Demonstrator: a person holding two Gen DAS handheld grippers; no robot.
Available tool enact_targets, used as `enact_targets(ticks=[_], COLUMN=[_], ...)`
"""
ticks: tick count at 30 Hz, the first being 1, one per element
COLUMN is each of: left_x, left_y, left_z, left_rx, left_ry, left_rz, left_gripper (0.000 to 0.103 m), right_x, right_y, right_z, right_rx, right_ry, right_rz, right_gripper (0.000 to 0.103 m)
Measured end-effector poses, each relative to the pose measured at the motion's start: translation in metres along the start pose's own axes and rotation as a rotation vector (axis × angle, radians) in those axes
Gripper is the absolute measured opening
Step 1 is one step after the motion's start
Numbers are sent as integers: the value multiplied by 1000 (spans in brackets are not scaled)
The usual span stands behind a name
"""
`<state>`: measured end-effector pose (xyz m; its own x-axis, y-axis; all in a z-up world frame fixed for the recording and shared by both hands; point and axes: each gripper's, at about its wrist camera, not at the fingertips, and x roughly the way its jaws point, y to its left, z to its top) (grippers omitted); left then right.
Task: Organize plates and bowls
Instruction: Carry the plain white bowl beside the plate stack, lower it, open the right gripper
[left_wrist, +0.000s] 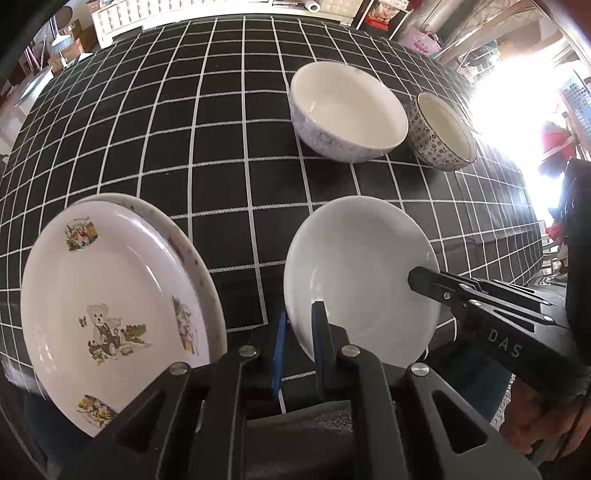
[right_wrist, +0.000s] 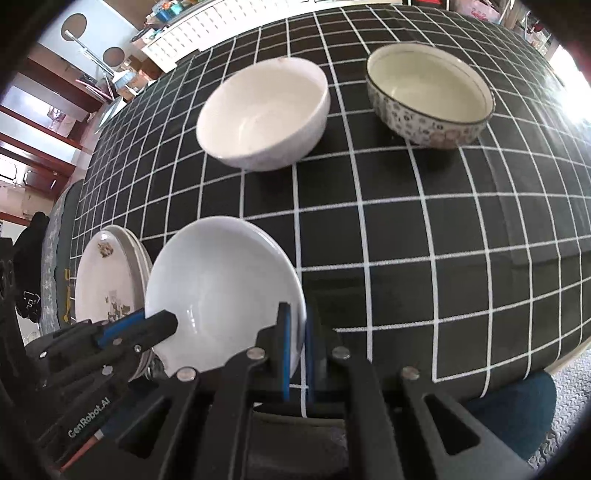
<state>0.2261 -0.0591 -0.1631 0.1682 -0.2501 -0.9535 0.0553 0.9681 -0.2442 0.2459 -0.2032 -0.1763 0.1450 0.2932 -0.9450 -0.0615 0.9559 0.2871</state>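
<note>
A plain white plate (left_wrist: 362, 273) is held tilted above the black checked tablecloth by both grippers. My left gripper (left_wrist: 301, 325) is shut on its near left rim. My right gripper (right_wrist: 297, 325) is shut on its right rim (right_wrist: 221, 288); it shows in the left wrist view (left_wrist: 424, 280) at the plate's right edge. A teddy-bear plate (left_wrist: 107, 306) lies on top of another plate at the left, also visible in the right wrist view (right_wrist: 107, 277). A large white bowl (left_wrist: 347, 110) and a smaller flower-patterned bowl (left_wrist: 441, 133) stand side by side farther back.
The table (left_wrist: 184, 147) has a black cloth with white grid lines. Its right edge (left_wrist: 532, 206) drops off next to bright window glare. Shelves and clutter stand beyond the far edge.
</note>
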Motion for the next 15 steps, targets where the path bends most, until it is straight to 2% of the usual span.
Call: enact_targets(ticks=[15], left_x=[6], left_y=[5], left_z=[-3], left_rx=[13], left_ry=[-10], left_rz=[-3], left_gripper=[11], right_x=[2], right_y=[-1], right_z=[2], right_rx=[-14], right_ry=[-3], right_rz=[-18], right_gripper=[10])
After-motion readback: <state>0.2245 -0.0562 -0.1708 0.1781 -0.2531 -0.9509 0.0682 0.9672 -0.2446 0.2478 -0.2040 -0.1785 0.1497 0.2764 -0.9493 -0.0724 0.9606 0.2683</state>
